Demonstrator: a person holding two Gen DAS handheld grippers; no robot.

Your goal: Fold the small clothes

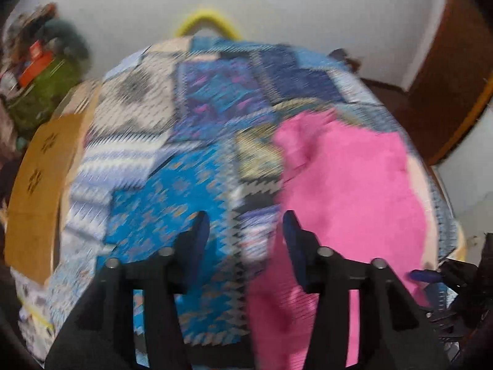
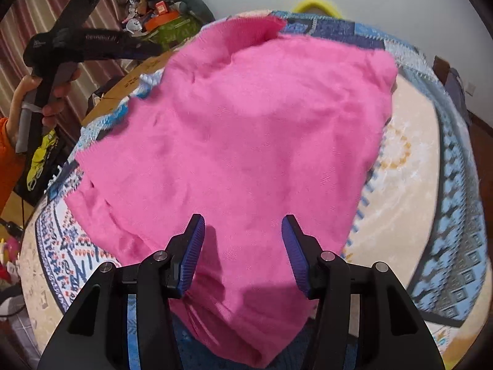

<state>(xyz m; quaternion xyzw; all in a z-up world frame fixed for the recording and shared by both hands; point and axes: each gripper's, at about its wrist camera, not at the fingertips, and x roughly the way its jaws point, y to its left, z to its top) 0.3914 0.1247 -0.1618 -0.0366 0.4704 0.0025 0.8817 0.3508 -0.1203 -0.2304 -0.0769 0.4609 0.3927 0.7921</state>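
A pink fleece garment [image 2: 246,123] lies spread on a blue patchwork cover [image 2: 446,215]. My right gripper [image 2: 243,220] hovers over its near part, open, blue pads apart and the cloth below them. The left wrist view is blurred. There my left gripper [image 1: 245,219] is open over the patterned cover [image 1: 185,169], with the garment's [image 1: 345,178] left edge just right of its fingers and nothing held. In the right wrist view a hand holds the left gripper [image 2: 151,51] raised beyond the garment's far left corner.
A yellow hoop [image 2: 317,3] shows behind the far edge of the surface. A brown cardboard piece [image 1: 37,191] lies at the left edge. Cluttered bags and boxes [image 2: 166,9] stand at the back left, and a wooden door [image 1: 446,77] at the right.
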